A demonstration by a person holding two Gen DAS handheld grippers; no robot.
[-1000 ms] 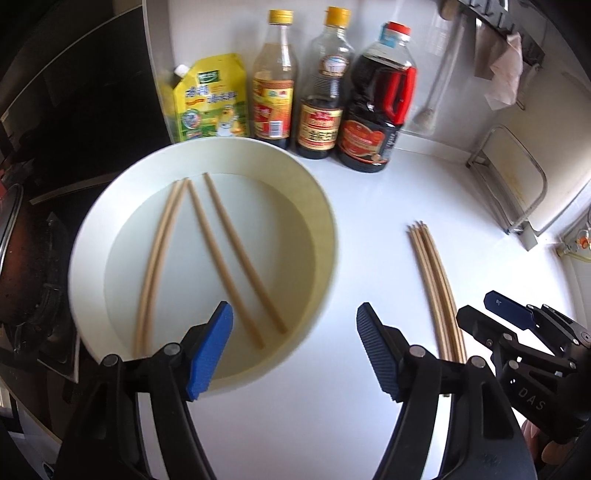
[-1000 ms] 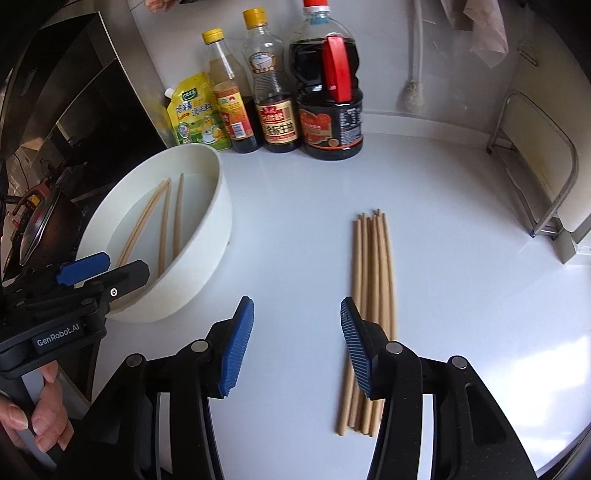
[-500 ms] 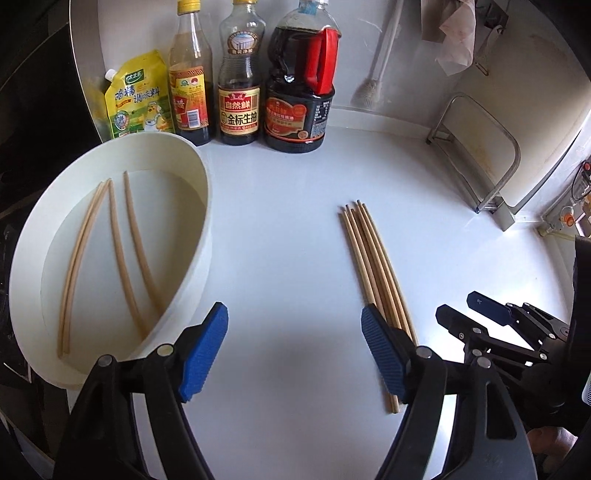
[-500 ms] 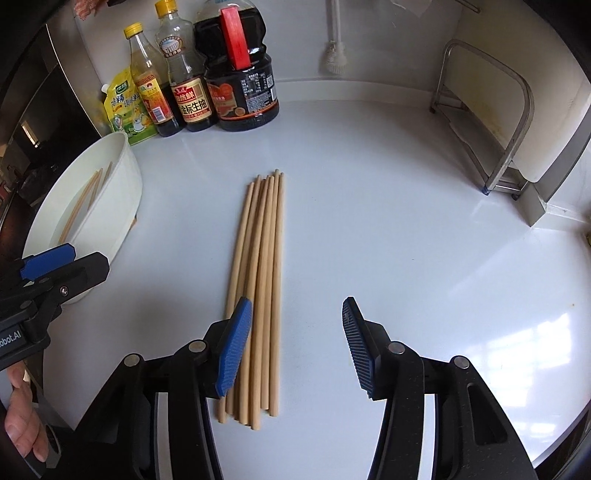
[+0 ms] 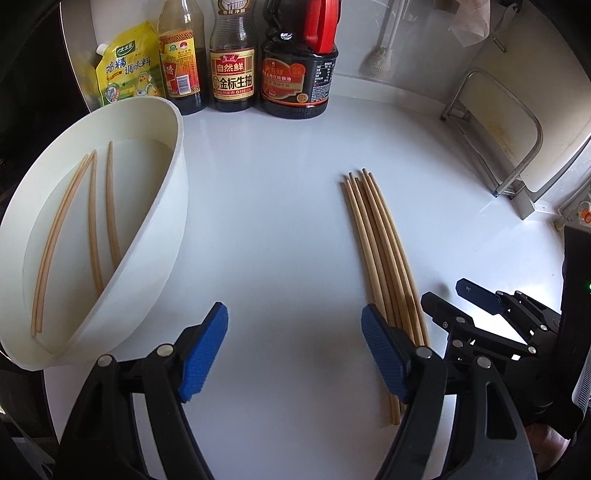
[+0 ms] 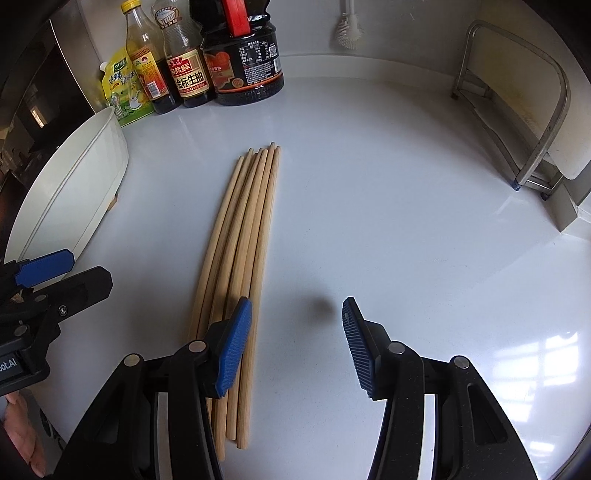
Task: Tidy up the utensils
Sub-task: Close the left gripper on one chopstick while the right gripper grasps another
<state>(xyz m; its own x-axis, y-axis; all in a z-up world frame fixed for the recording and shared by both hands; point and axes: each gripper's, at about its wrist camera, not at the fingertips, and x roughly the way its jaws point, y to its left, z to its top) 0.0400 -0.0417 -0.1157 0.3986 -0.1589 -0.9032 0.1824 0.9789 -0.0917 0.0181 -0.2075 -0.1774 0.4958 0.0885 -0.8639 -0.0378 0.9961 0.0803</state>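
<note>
Several wooden chopsticks point(image 5: 380, 243) lie side by side in a bundle on the white counter; they also show in the right wrist view point(image 6: 243, 236). A white bowl point(image 5: 162, 229) at the left holds three more chopsticks point(image 5: 92, 218); its outer wall point(image 6: 74, 184) shows in the right wrist view. My left gripper point(image 5: 295, 354) is open and empty over bare counter between bowl and bundle, its right finger over the bundle's near end. My right gripper point(image 6: 295, 347) is open and empty just right of the bundle, and shows in the left wrist view point(image 5: 447, 295).
Sauce bottles point(image 5: 295, 62) and a yellow seasoning pouch point(image 5: 125, 70) stand along the back wall. A metal rack point(image 6: 524, 110) stands at the right. A dish brush point(image 6: 347, 26) hangs on the wall. A stove lies left of the bowl.
Both grippers have moved right, away from the bowl. The bundle now lies at my left gripper's right finger and left of my right gripper. Both stay open.
</note>
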